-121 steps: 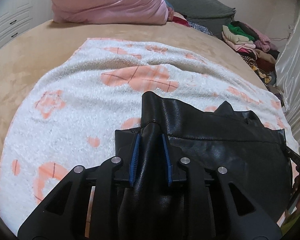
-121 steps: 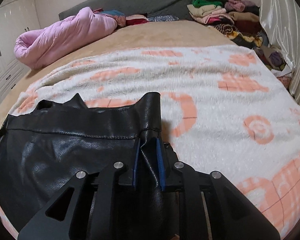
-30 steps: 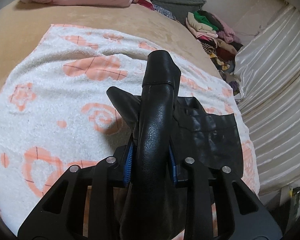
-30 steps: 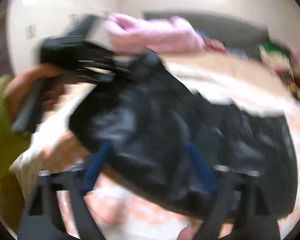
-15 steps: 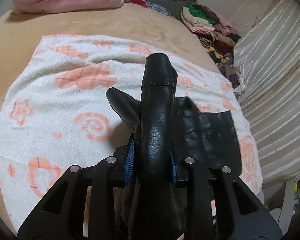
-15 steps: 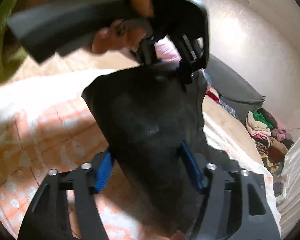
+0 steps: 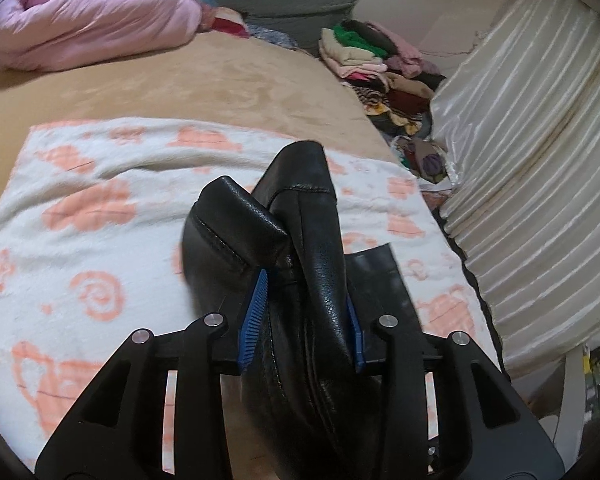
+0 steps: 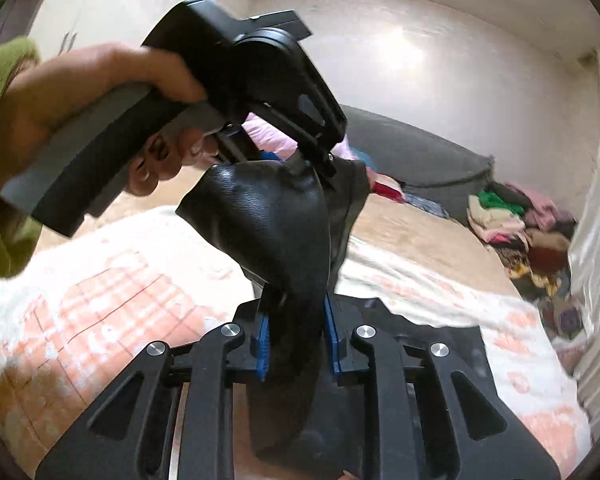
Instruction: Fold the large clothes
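While you held the black leather garment [image 7: 320,280] lifted above the patterned blanket [image 7: 80,220], the fold appeared mid-way: both tools were clamped on its edges. At lower centre, your left tool [image 7: 304,312] and right tool [image 8: 298,336] pinched bunched leather; next, the paired edges likely needed lowering flat together.

You are holding the black leather garment [image 7: 320,280] up above the white towel blanket with orange patterns [image 7: 80,216], which is lying on the tan bed cover [image 7: 180,88]. Behind it, the rolled pink quilt [image 7: 92,12] is sitting left and the pile of folded clothes [image 7: 372,64] right, beside the cream pleated curtain [image 7: 532,140].
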The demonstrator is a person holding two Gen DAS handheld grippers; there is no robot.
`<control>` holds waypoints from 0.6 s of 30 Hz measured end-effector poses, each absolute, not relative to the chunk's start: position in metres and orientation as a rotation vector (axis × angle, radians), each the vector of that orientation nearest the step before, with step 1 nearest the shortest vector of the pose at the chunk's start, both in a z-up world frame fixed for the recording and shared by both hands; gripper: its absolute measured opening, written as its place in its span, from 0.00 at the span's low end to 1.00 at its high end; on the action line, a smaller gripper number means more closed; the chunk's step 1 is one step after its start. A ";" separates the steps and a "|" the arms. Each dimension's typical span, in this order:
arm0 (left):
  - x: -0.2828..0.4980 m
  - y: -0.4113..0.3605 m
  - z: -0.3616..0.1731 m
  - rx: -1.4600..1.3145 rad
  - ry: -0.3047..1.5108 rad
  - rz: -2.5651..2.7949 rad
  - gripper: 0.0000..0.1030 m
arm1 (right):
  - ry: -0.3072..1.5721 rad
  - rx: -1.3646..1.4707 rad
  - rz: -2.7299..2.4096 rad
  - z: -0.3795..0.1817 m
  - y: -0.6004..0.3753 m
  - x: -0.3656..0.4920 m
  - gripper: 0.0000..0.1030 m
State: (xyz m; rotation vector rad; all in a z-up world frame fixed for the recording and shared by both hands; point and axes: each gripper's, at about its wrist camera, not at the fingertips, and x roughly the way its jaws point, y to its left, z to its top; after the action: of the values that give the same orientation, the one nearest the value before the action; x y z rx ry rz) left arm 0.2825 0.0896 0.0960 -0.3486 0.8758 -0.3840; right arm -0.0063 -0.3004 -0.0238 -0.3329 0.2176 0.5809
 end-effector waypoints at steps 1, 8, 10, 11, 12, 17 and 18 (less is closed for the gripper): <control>0.285 0.076 0.098 -0.335 0.877 -0.394 0.27 | 0.220 -0.313 0.573 -0.024 -0.307 -0.007 0.19; 0.297 0.015 0.101 -0.273 0.875 -0.438 0.31 | 0.255 -0.166 0.521 -0.026 -0.362 0.009 0.19; 0.300 0.000 0.099 -0.267 0.881 -0.450 0.32 | 0.266 -0.134 0.507 -0.027 -0.377 0.014 0.19; 0.302 -0.007 0.099 -0.263 0.883 -0.455 0.32 | 0.275 -0.113 0.501 -0.028 -0.386 0.017 0.19; 0.304 -0.013 0.097 -0.259 0.886 -0.460 0.32 | 0.281 -0.100 0.498 -0.030 -0.393 0.024 0.19; 0.309 -0.044 0.090 -0.248 0.900 -0.486 0.32 | 0.317 -0.047 0.474 -0.041 -0.417 0.035 0.19; 0.310 -0.049 0.089 -0.249 0.904 -0.493 0.32 | 0.330 -0.029 0.470 -0.044 -0.422 0.038 0.19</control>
State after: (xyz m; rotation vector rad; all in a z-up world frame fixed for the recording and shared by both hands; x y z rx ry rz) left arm 0.3098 -0.0485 0.0885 -0.2490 0.9036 -0.4931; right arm 0.0381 -0.4221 -0.0437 -0.0291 0.3305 0.4703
